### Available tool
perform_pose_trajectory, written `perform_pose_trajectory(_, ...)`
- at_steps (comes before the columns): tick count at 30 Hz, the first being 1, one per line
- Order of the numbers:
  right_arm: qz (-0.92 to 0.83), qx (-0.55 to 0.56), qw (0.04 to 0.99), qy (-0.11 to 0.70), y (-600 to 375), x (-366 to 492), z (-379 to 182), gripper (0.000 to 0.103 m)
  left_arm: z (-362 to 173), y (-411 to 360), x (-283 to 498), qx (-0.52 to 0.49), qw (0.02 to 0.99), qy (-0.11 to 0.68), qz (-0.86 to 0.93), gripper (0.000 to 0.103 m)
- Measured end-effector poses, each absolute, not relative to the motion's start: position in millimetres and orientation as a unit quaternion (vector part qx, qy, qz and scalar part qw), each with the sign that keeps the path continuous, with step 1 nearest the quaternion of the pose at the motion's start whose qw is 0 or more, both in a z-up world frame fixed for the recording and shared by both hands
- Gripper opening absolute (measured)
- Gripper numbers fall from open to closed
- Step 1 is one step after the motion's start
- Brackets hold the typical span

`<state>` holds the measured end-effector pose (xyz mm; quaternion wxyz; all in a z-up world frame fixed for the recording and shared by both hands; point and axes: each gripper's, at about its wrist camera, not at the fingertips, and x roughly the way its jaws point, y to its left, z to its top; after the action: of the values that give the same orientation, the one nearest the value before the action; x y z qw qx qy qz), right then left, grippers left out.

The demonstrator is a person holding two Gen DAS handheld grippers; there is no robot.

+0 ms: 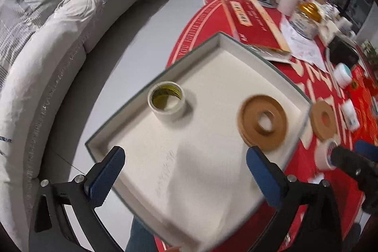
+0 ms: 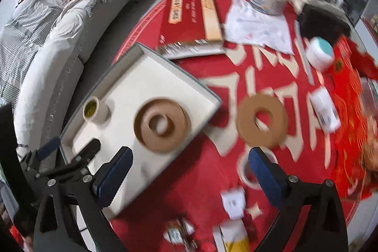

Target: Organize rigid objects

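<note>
Beside a grey sofa (image 1: 47, 77), both claws hang released over the red-clothed table (image 2: 212, 169).

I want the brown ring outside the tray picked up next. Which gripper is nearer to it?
Right. The right gripper hangs open just short of the loose brown ring on the red cloth; the left gripper is over the white tray.
</note>
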<state>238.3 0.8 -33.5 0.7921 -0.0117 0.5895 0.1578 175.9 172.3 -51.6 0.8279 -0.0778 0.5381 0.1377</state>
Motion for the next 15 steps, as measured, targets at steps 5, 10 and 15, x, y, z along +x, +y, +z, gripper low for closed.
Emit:
perform_pose_trajectory(5, 0.139, 0.002, 0.785, 0.603, -48, 194, -35, 0.099, -43, 140, 141, -0.076, 0.83, 0.542, 0.112, 0.103)
perform_pose_trajectory(10, 0.105, 0.045, 0.773, 0.625, -105, 140, -51, 0.099, -60, 91, 104, -0.064, 0.822, 0.56, 0.086, 0.103)
perform_pose_trajectory(15, 0.083, 0.079, 0.765, 0.633, -139, 98, -69, 0.099, -89, 56, 92, -0.067, 0.8, 0.591, 0.074, 0.103)
